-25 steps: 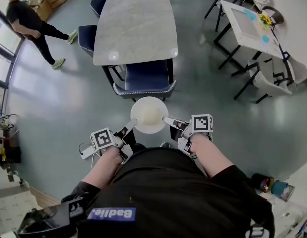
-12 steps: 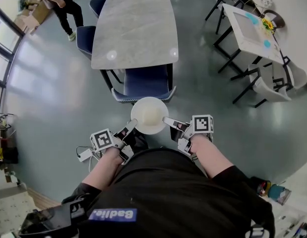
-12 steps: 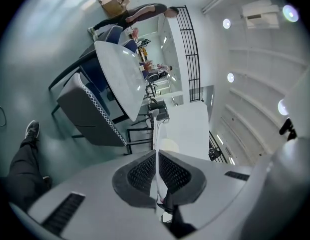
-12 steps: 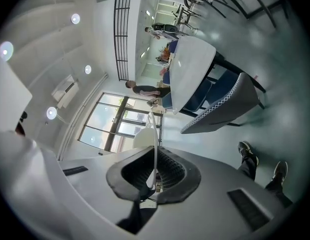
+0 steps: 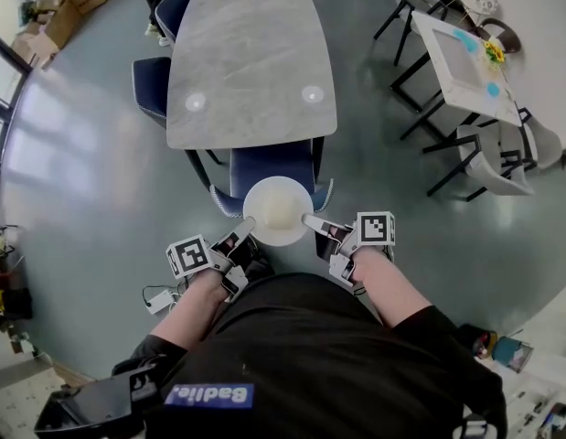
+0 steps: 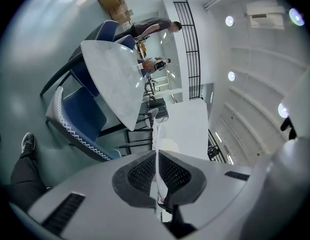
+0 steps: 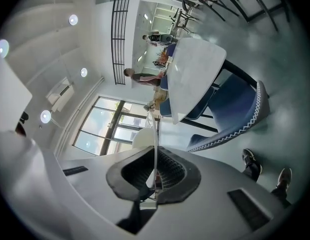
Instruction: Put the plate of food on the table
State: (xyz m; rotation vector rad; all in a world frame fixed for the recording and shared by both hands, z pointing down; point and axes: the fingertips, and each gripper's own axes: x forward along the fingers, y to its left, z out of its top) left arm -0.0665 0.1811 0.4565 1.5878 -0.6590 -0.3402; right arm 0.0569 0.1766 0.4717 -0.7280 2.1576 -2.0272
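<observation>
Pinching the plate (image 5: 276, 211) at opposite rim edges, left gripper (image 5: 238, 234) and right gripper (image 5: 309, 219) are both clamping shut on it. Plate is looking rigid, breakable, probably slippery; rim grips are suiting it.

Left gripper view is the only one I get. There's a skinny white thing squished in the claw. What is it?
Observer: It's the rim of a round white plate. The head view shows pale food in its middle.
Operator: Is my claw holding it all alone?
Observer: No. The right claw is shut on the opposite rim, across from the left claw.
Operator: Is it over the table yet?
Observer: Not yet. In the head view the plate overlaps the blue chair, short of the grey table.
</observation>
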